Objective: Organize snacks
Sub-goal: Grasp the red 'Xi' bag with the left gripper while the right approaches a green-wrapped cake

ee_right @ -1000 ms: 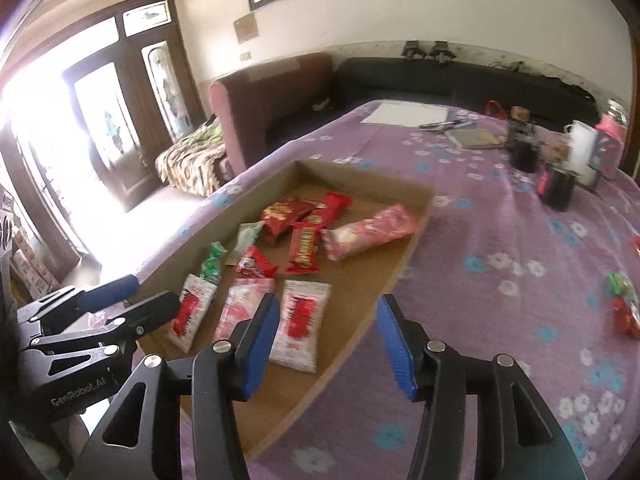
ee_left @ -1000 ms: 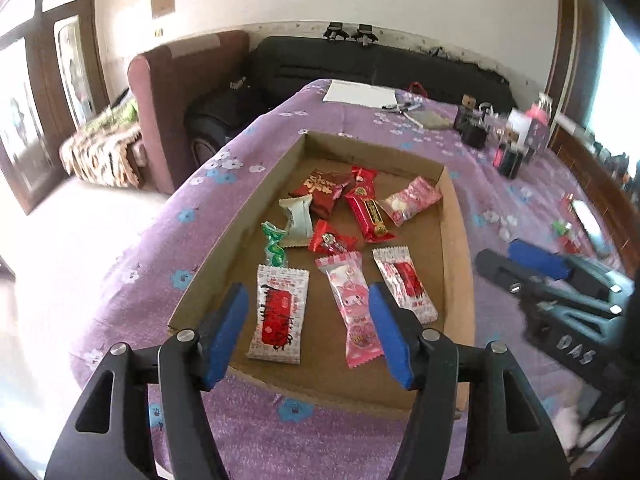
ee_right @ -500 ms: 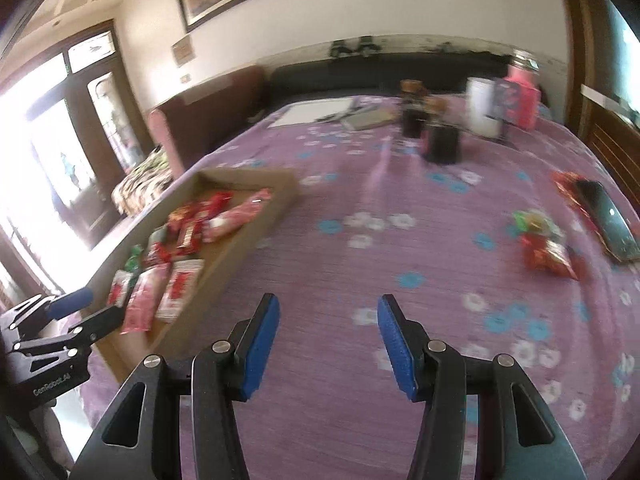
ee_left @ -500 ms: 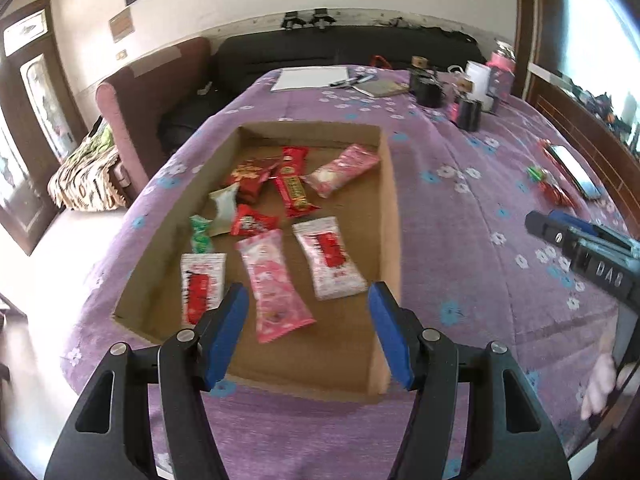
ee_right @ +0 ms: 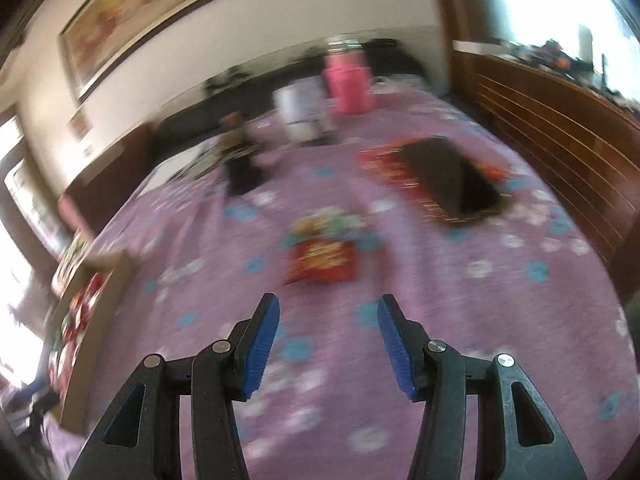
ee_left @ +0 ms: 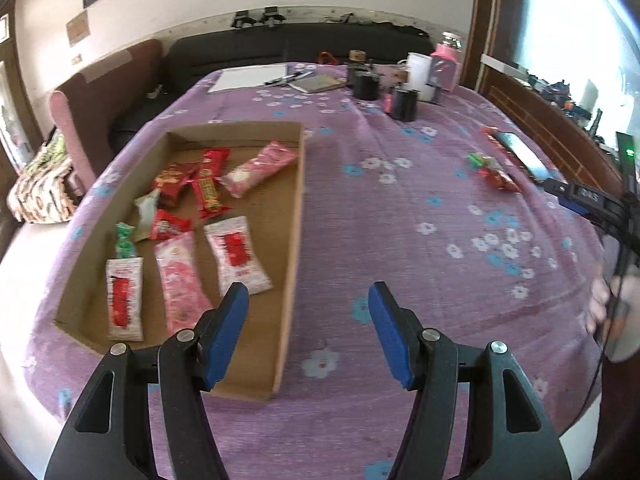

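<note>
You are looking at a table with a purple flowered cloth (ee_left: 400, 240). A flat cardboard tray (ee_left: 294, 240) lies on it at 9 o'clock, with snack packs inside. At 12 o'clock, far back, lie a white paper (ee_left: 248, 78), pens and a notebook (ee_left: 318, 84). At 1 o'clock stand black cups (ee_left: 404, 105), a white mug (ee_left: 418, 65) and a pink box (ee_left: 446, 65). At 2 o'clock lie a red snack pack (ee_right: 322, 262), something green just behind it, maybe a candy, and a phone (ee_left: 520, 152) on a red packet.

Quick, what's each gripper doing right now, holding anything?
Left gripper: open, empty, above the cardboard tray's edge.
Right gripper: open, empty, facing the red snack packet.
</note>
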`<act>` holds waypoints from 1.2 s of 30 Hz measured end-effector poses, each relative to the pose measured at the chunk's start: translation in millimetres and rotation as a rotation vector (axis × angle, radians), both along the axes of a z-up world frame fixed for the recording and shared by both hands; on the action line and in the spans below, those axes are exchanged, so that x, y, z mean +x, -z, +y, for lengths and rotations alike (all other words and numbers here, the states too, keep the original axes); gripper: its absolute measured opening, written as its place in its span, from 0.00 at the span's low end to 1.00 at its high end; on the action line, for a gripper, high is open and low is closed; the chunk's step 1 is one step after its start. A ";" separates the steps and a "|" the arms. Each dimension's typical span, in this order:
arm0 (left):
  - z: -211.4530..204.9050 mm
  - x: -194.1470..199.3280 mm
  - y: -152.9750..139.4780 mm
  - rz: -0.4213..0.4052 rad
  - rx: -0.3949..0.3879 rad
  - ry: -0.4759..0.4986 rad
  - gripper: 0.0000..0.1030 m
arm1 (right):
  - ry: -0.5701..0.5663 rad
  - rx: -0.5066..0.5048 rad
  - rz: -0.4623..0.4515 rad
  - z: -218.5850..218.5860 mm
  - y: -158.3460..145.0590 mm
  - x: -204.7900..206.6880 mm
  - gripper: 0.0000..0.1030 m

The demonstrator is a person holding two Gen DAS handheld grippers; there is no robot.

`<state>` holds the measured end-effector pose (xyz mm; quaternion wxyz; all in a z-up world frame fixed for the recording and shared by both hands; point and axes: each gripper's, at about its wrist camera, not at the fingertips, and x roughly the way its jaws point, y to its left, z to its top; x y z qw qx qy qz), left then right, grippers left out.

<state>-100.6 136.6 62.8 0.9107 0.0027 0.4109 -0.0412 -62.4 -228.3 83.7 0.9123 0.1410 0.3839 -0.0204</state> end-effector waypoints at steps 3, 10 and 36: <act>-6.2 -0.4 -0.1 0.000 -0.011 0.027 0.60 | 0.026 0.038 0.011 -15.6 3.9 13.7 0.52; -7.6 1.4 1.4 0.016 -0.026 0.033 0.60 | 0.011 0.049 0.062 -2.5 14.5 72.2 0.52; 1.2 5.5 8.8 0.050 -0.120 0.064 0.60 | -0.027 0.013 0.126 28.7 32.6 132.3 0.59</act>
